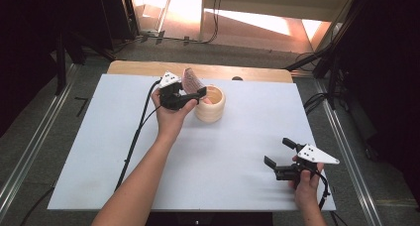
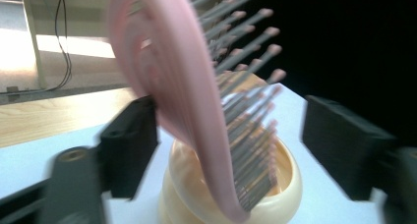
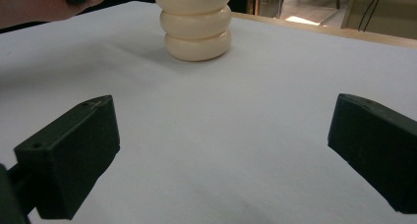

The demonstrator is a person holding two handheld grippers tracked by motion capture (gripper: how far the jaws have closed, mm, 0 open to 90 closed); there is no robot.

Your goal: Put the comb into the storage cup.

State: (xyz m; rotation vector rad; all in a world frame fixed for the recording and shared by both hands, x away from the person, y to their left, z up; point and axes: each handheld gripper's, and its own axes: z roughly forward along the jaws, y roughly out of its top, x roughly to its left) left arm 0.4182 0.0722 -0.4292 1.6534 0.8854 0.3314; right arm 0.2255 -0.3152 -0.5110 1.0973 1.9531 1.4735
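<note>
A pink plastic hairbrush [image 2: 196,106] stands head-up in a cream ribbed wooden cup [image 1: 210,104] on the white bench [image 1: 237,137]. The left claw [image 2: 231,140] gapes around it, apparently just released; withdrawal looks next. The right claw [image 3: 221,150] waits open, well apart.
</note>
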